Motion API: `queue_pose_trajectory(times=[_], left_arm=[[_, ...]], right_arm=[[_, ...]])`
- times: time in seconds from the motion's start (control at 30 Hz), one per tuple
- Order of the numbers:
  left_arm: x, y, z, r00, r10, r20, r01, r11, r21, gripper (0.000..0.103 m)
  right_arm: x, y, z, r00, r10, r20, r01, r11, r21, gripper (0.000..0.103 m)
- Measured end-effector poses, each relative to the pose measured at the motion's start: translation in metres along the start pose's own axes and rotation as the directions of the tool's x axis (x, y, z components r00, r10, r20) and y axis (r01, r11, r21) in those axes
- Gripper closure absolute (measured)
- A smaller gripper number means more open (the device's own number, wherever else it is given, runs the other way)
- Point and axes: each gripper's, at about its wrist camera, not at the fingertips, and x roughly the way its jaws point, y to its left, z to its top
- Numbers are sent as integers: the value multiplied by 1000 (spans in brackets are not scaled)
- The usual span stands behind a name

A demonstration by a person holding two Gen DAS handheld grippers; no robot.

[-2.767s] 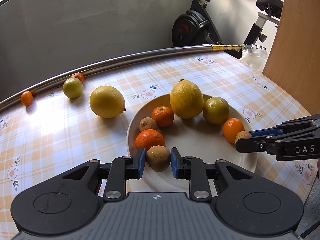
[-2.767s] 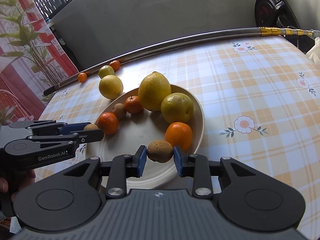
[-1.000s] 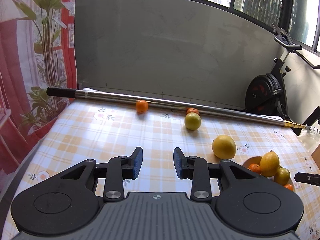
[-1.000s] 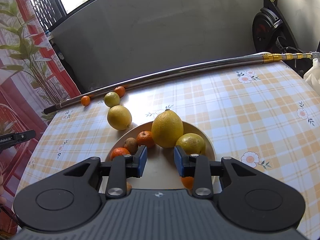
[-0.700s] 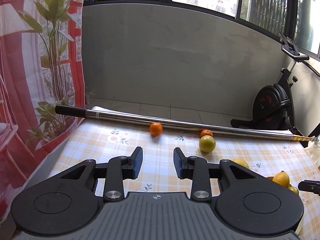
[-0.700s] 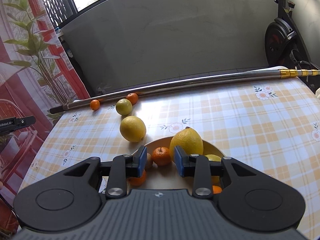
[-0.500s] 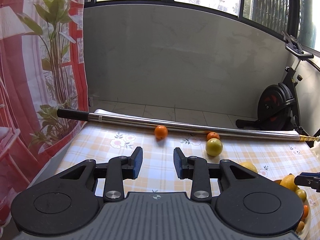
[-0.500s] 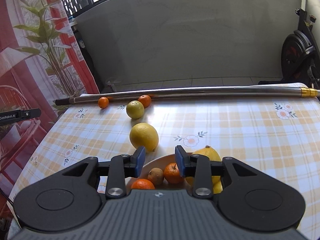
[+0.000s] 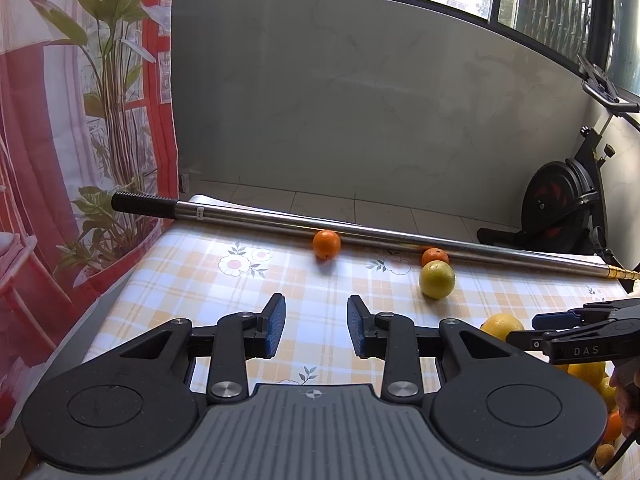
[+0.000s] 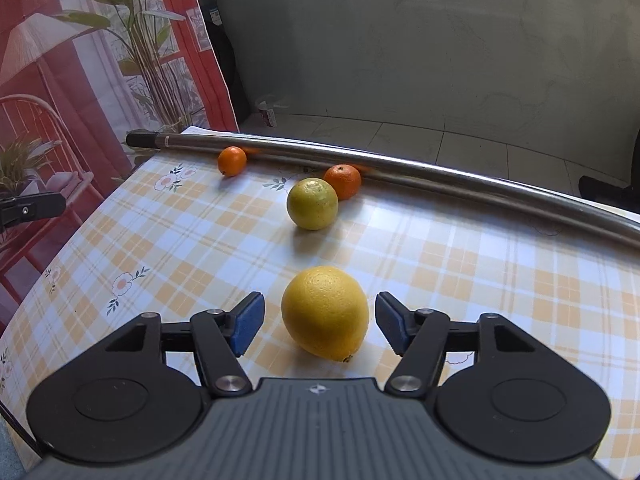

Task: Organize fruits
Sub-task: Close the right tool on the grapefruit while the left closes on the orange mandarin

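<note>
On the left, the left gripper [image 9: 316,326] hung with its jaws open and empty above the checked tabletop [image 9: 200,280], while a small orange [image 10: 231,161] lay against the metal pole [image 10: 440,174] at the far edge. Further right, a yellow-green fruit [image 10: 312,203] touched a second orange [image 10: 343,181] that also rested by the pole. Nearest, the right gripper [image 10: 320,322] had its jaws wide open on both sides of the big yellow lemon [image 10: 325,313], not touching it.
</note>
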Motion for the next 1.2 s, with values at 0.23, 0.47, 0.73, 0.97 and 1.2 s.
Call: queue_pose_trajectory(times=[0.23,0.47,0.73,0.97,1.2], left_arm=[[6,-1,0,1000,-1,-7,1,1000,9,67],[13,3,2,1000,-4,-17,4,1000,6,67],[41,16,29,996,-63,-56,60,997,-57,57],[99,19,48,999,-8,-42,7,999,-39,55],[153,17,57,991,-9,-137,10,1000,8,55]], right_arm=[[25,-7,9,997,-2,-79,0,1000,-29,38],[34,-1,9,993,-18,-119,10,997,-72,38],[39,7,9,989,-49,-139,31,991,-128,44],[39,9,7,989,-89,-118,85,995,-42,44],[35,5,3,990,-99,-97,101,995,24,44]])
